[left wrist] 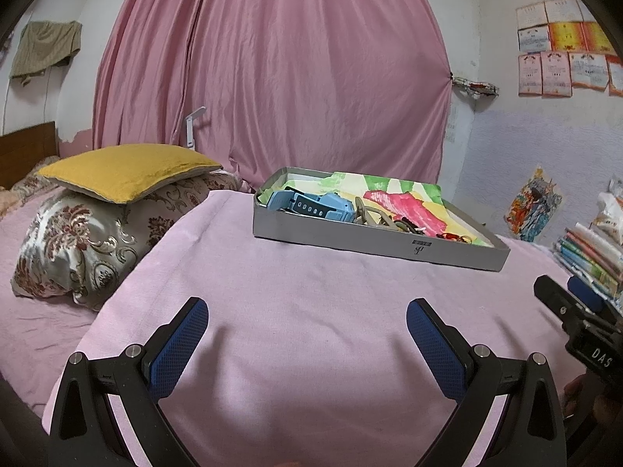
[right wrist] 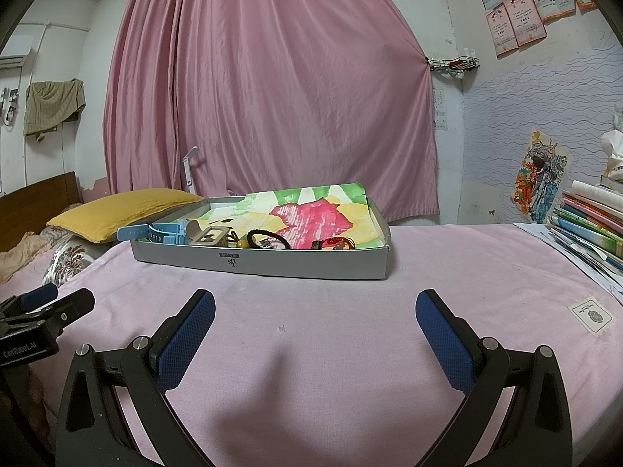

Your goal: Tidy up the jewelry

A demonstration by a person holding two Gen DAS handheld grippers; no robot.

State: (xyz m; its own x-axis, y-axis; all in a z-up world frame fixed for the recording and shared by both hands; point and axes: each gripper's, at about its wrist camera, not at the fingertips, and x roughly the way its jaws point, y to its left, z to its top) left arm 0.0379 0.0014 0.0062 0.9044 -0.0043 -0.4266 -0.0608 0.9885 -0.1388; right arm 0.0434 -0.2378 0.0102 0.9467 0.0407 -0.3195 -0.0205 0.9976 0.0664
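Observation:
A shallow grey box [left wrist: 373,241] [right wrist: 272,264] lined with a painted sheet sits on the pink bed cover. Along its near side lie a light blue watch [left wrist: 311,204] [right wrist: 155,231], a beige clip [right wrist: 208,235], a black hair tie [right wrist: 268,239] and small red pieces [right wrist: 335,243]. My left gripper [left wrist: 307,319] is open and empty, low over the cover, short of the box. My right gripper [right wrist: 315,311] is open and empty, also short of the box. Each gripper shows at the edge of the other's view.
A yellow cushion [left wrist: 124,171] on a patterned pillow [left wrist: 85,241] lies to the left. A stack of books [right wrist: 592,225] stands at the right. A pink curtain [right wrist: 272,89] hangs behind the bed.

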